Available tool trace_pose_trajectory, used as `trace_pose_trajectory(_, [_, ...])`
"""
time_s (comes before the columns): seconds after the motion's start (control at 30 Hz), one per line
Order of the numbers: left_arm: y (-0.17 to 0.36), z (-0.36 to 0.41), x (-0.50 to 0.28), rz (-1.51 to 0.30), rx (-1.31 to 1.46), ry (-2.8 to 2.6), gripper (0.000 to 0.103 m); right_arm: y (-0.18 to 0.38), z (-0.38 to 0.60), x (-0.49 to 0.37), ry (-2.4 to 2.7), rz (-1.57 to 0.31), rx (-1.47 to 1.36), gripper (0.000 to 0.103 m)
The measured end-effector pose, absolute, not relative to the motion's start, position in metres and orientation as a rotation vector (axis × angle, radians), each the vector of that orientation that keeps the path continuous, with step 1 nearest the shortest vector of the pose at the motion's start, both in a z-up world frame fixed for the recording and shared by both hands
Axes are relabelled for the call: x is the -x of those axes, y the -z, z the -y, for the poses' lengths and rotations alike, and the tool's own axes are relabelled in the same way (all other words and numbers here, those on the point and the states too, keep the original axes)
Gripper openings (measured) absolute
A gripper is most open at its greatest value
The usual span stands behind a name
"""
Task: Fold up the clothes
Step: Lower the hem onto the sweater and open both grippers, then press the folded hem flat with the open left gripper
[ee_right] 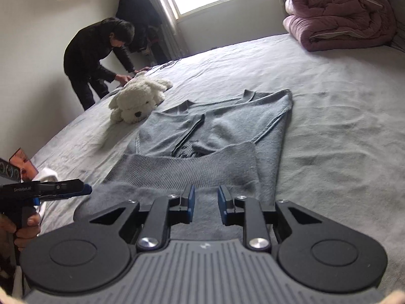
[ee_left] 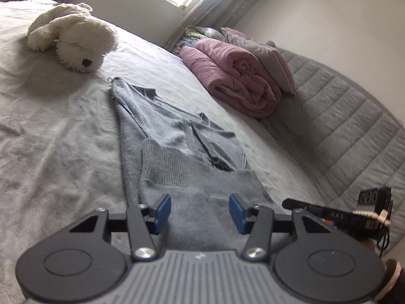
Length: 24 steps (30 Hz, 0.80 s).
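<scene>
Grey sweater (ee_left: 177,136) lies flat on the bed (ee_left: 50,126), dead ahead of both your grippers, long axis running straight away from you toward the stuffed dog (ee_left: 73,43) and the window end. Ribbed hem (ee_right: 182,167) is already turned up over the body, so the nearest edge is a fold, sitting right under both sets of fingers.

Left gripper (ee_left: 200,214): jaws about half apart, blue pads clear, nothing pinched; knit shows between them but below, no contact I can confirm.

Right gripper (ee_right: 206,204): narrower gap, pads still parted, nothing clamped; cloth visible behind the gap only.

Both are about equally near that fold: your left hand is over the left part, your right over the right part, and each shows at the edge of the other's view.

My read: first fold is down and both hands are free; the next fold goes along the long axis, so each side needs its own grip.

Pink quilt (ee_right: 339,17) is well apart at the bed's far right. Another person (ee_right: 96,58) bends at the far corner, clear of the sweater.
</scene>
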State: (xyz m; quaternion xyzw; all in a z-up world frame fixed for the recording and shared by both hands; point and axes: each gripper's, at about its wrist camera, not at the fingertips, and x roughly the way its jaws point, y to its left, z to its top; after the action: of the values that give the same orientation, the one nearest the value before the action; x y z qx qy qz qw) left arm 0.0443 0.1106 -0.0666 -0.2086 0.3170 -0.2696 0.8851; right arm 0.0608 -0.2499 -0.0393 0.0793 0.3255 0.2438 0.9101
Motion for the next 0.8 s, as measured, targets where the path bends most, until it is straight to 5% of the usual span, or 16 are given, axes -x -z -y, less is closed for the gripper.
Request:
trace_pose_trajectory(0.27, [0.079,-0.126,-0.036,-0.728,0.430,0.575,0.048,0.057,0.268,-0.048,-0.528,-0.733,-0.083,0.023])
trace_pose_trajectory(0.47, [0.057,-0.139,-0.036,-0.807,0.488,0.524,0.060,0.043,0.299,-0.048,-0.500,-0.796,-0.292,0.047])
trace_pose_trajectory(0.8, [0.080,-0.169,-0.059,-1.042,0.670,0.502,0.068,0.060,0.343,-0.055,-0.466,-1.013,-0.624,0.054])
